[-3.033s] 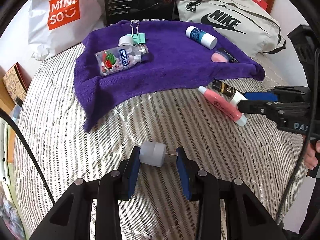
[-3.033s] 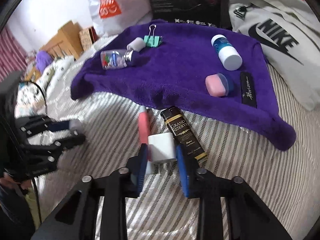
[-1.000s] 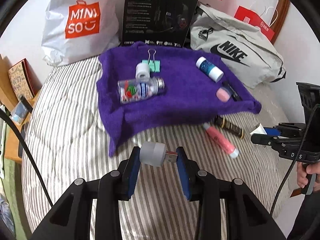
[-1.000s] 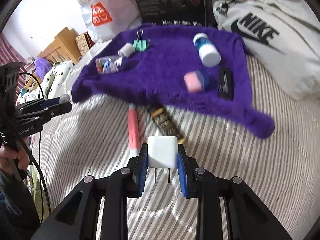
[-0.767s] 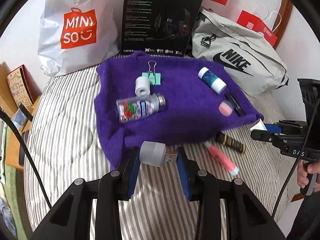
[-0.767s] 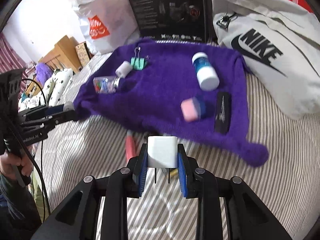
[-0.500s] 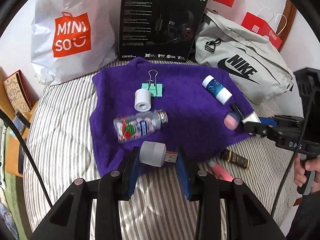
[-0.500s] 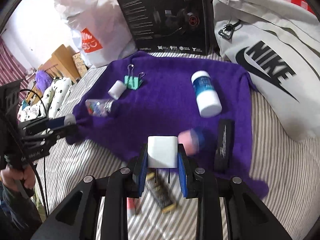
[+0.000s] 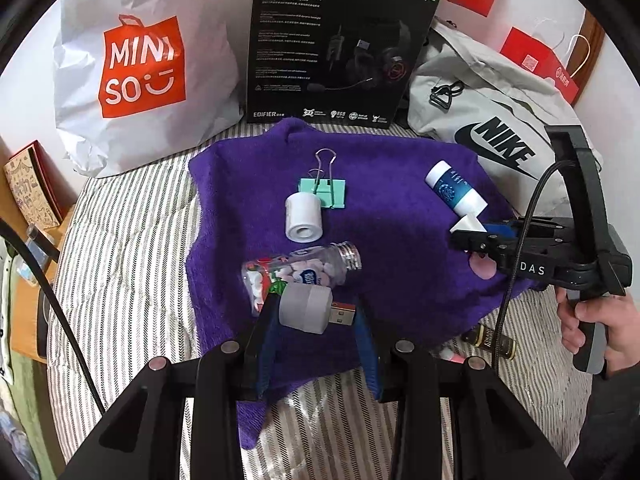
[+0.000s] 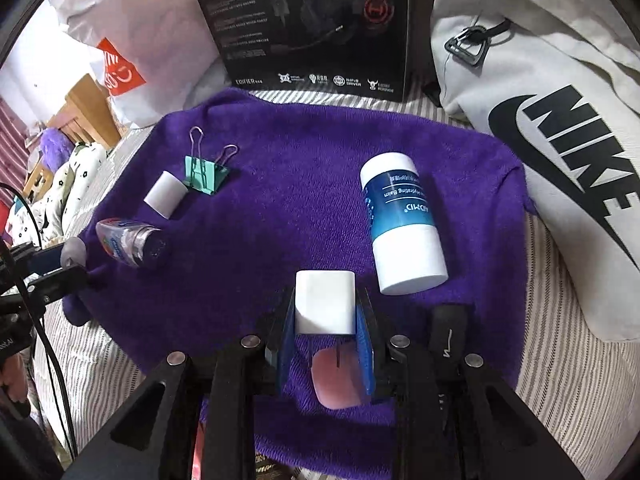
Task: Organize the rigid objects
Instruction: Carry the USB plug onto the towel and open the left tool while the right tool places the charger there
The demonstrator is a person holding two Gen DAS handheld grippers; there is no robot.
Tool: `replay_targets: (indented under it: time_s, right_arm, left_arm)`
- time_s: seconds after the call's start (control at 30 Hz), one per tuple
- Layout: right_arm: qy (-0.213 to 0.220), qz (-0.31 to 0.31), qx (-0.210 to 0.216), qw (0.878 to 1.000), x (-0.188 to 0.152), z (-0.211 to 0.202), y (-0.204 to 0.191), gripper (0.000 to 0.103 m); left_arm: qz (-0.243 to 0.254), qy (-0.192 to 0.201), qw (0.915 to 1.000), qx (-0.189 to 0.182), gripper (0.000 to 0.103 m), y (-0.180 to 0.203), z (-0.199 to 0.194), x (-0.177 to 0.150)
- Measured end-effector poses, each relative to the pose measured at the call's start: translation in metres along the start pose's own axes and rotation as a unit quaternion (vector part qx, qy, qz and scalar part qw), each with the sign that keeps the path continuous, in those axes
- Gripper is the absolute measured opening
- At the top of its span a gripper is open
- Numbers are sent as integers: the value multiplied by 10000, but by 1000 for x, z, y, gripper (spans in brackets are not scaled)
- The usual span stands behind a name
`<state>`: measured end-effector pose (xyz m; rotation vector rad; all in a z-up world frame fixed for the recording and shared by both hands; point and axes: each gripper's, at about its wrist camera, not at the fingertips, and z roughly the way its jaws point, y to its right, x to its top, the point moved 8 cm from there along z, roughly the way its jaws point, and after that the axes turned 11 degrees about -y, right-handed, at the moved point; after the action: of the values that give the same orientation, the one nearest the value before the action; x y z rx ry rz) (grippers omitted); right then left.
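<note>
My left gripper (image 9: pixel 316 316) clamps a small grey USB plug (image 9: pixel 306 308) over the purple towel's (image 9: pixel 396 216) near edge; my right gripper (image 10: pixel 325 322) pinches the white charger (image 10: pixel 325 302) by its flat sides. Both seem light, rigid, smooth, so I grip broad faces.

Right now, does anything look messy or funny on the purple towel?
Yes. The candy bottle lies on its side with its cap off, lying apart beside the green clip. The blue balm tube has tipped over too. Nothing has spilled.
</note>
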<state>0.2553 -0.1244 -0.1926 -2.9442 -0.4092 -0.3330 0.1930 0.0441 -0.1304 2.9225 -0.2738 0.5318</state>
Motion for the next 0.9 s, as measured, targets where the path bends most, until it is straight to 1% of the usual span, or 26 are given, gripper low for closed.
replay_targets:
  time_s: [0.13,0.33,0.37,0.43,0.47,0.5,0.57,0.73,0.9]
  right_arm:
    - [-6,-39,-151,9999,1,6,0,27]
    - [-15,-167,-209,9996,1,5,-2,28]
    - [-23,-204,-218,9996,1,5,-2,30]
    - [-63,-284,-177,9994,0,6,-5,41]
    - [-82,-293,-166,9994,-1,5,-5,54]
    - [-74,-295,-184,9994,-2,4,-5,61]
    - [3,-332,-275,9991,-4,-2,-3,62]
    - [73,-237,-188,9995,-14,-19,7,62]
    - [159,-96,-209,9996,-29,-37,20,62]
  left_arm:
    - [-50,-18,10000,-24,34,-3,3,2]
    - [-54,-11,10000,-29,34,-3,4,5]
    - [-53,-6,10000,-31,34,-2,4,7]
    - [-43,3,10000,-36,34,0,3,9]
    - [-35,0,10000,-43,34,1,4,11]
    - [-27,2,10000,-39,34,3,4,13]
    - [-1,7,10000,-44,34,7,5,17]
    - [124,-10,9999,-52,34,25,12,30]
    - [270,-45,9996,-113,34,47,25,47]
